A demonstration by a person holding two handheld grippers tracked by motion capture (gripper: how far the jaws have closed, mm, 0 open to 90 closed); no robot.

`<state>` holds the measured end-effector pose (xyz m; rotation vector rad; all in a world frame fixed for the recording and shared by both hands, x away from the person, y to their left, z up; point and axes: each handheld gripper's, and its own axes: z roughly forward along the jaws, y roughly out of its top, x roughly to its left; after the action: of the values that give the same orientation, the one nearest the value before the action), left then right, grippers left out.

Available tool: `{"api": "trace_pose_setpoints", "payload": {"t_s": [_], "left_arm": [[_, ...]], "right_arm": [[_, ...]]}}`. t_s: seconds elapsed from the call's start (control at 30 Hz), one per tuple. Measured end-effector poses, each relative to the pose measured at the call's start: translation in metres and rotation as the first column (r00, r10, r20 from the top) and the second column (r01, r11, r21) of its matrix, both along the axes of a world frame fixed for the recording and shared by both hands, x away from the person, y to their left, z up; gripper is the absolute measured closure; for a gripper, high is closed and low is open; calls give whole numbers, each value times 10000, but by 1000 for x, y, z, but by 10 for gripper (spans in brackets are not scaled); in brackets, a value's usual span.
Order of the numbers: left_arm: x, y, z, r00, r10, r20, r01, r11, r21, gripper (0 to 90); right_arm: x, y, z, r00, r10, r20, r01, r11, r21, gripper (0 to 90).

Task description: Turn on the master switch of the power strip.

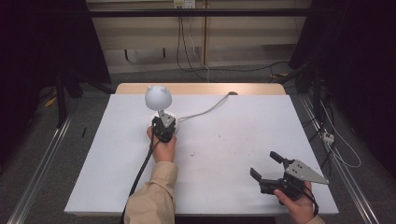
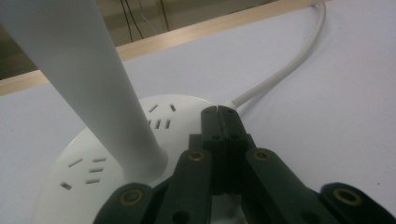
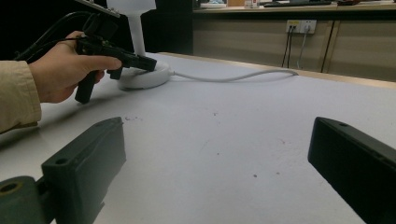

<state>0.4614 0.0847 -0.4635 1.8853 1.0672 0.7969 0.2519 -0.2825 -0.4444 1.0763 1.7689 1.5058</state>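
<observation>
Surface: white table top (image 1: 224, 154) with a wooden far edge, dark room around it.
Lamp: small white plastic desk lamp (image 1: 158, 98) with a round base, near the table's far left, its white cord (image 1: 205, 111) trailing back.
Left gripper (image 2: 223, 114): jaws pressed together, tips resting on the lamp base, likely pressing its switch.
Right gripper (image 1: 266, 164): jaws wide apart, idle near the front right corner.
Progress: contact made; lamp looks unlit, so pressing and withdrawing seem left.

White table (image 1: 224, 186); on it a white lamp (image 1: 159, 100); its cord (image 1: 205, 110)
</observation>
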Motion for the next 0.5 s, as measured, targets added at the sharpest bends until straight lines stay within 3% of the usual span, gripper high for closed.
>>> {"api": "trace_pose_setpoints", "payload": {"t_s": [0.3, 0.37, 0.4, 0.43, 0.5], "left_arm": [[-1, -2, 0, 9999, 93, -56, -93, 9999, -68, 900], [0, 2, 1, 9997, 111, -202, -123, 9983, -564, 900], [0, 3, 1, 9992, 194, -339, -228, 9945, -1020, 900], [-1, 4, 2, 9993, 193, -327, -229, 9935, -1114, 900], [-2, 6, 5, 9992, 210, -337, -233, 9973, -689, 900]], "right_arm": [[0, 0, 0, 10000, 49, 2, -49, 10000, -7, 36], [0, -1, 0, 10000, 29, -8, -29, 10000, 21, 36], [0, -1, 0, 10000, 4, -15, -4, 10000, 47, 36], [0, -1, 0, 10000, -3, -8, 3, 10000, 64, 36], [1, -2, 0, 10000, -24, 3, 24, 10000, 61, 35]]}}
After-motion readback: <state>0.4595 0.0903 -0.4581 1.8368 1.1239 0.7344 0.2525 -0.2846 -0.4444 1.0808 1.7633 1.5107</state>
